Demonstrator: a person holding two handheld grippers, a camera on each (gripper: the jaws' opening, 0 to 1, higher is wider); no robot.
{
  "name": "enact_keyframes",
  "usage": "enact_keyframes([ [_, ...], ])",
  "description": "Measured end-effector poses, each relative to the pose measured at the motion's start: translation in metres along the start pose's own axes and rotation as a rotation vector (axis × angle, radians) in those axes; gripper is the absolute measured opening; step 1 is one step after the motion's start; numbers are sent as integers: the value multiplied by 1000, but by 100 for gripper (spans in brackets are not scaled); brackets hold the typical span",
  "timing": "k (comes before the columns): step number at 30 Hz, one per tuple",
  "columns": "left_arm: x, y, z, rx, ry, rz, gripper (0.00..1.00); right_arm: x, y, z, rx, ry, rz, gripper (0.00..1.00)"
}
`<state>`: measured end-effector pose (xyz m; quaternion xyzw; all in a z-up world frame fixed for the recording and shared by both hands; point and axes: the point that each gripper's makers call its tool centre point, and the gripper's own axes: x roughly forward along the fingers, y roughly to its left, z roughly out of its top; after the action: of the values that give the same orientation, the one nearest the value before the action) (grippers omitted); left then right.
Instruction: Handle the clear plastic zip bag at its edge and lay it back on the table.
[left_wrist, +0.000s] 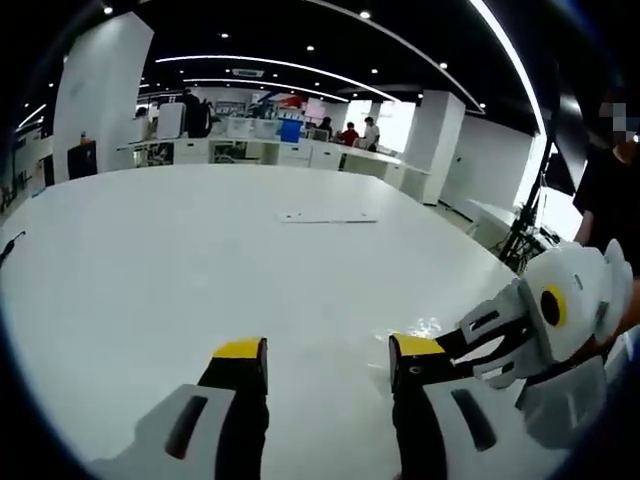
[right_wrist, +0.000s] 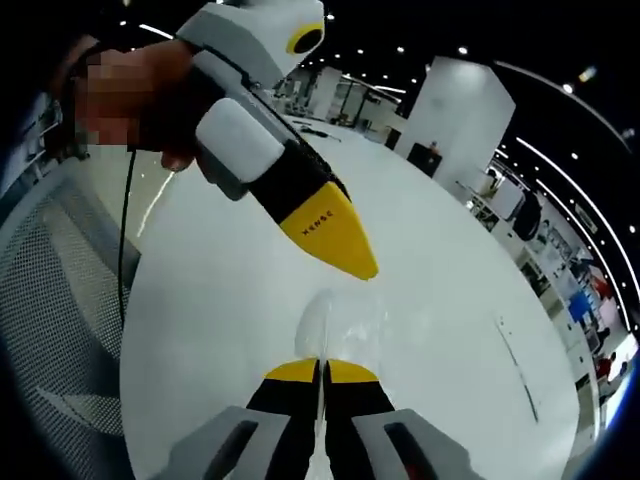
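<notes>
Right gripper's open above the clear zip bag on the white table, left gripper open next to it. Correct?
Not quite. The right gripper is shut on the clear zip bag, its yellow-tipped fingers pinching the bag's edge; the right gripper view shows it. The rest stands: the bag is at the white table, and the left gripper is open beside it.

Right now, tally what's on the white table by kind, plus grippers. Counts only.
Clear zip bag: 1, edge pinched in the right gripper
Flat sheet, far side of the table: 1
Grippers: 2, the left gripper open
Total: 4
</notes>
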<state>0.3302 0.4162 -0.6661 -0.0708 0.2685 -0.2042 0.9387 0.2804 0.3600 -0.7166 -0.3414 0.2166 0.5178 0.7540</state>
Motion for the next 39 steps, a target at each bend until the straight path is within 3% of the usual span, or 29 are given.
enact_keyframes([
  [18,24,5,0,-15,46,6,39,-8,26,18,-112,-11,43,0],
  [27,33,11,2,-37,63,-1,25,-14,37,22,-188,-9,52,0],
  [32,34,14,-4,-39,90,12,19,-14,39,21,-206,-3,54,0],
  [39,29,6,-7,-51,102,0,10,-13,40,22,-228,-4,59,0],
])
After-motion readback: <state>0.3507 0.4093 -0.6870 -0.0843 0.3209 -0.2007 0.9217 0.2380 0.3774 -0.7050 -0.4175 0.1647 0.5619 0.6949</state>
